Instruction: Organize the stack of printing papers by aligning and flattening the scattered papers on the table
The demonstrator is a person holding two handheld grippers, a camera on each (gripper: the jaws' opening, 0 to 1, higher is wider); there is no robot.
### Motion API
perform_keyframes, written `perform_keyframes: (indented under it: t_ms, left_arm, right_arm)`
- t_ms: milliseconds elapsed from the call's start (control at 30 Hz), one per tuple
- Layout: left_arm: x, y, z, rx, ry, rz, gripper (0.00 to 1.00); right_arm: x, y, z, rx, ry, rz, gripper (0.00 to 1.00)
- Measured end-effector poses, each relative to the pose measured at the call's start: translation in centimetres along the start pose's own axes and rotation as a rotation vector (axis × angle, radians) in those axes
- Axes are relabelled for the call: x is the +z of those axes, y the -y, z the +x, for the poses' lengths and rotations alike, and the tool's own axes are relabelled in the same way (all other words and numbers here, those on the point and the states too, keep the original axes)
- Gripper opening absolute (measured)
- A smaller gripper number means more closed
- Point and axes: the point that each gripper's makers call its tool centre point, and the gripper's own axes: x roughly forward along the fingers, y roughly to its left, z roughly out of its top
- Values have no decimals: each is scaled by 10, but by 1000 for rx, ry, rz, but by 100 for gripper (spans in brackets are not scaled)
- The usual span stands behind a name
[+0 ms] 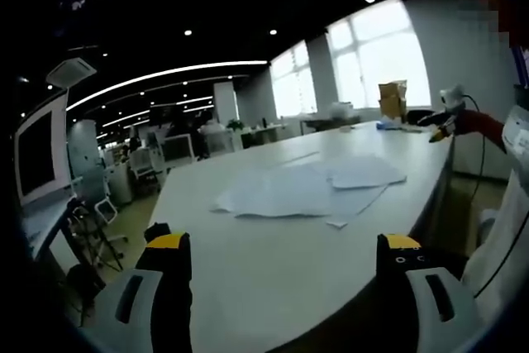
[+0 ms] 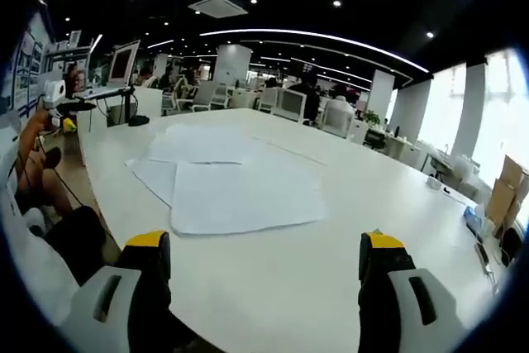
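Observation:
Several white printing papers (image 1: 306, 188) lie scattered and overlapping on the big white table (image 1: 248, 270), well ahead of my left gripper (image 1: 283, 245). Its yellow-tipped jaws stand wide apart with nothing between them. In the right gripper view the same papers (image 2: 231, 183) spread out in a loose, skewed pile just beyond my right gripper (image 2: 263, 250), which is open too and holds nothing. Both grippers hover above the table's near edge, apart from the sheets.
Cardboard boxes (image 1: 393, 98) stand at the table's far end by the windows. A person (image 2: 37, 163) sits at the left of the right gripper view. Office chairs (image 1: 91, 204) and monitors (image 1: 37, 155) line the room beyond the table (image 2: 397, 204).

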Motion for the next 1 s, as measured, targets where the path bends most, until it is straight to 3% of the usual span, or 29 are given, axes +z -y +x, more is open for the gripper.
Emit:
perform_keyframes:
  t_ms: [1000]
  left_arm:
    - [6, 9, 5, -16, 5, 3, 95]
  right_arm:
    - [10, 0, 14, 28, 13, -13, 89]
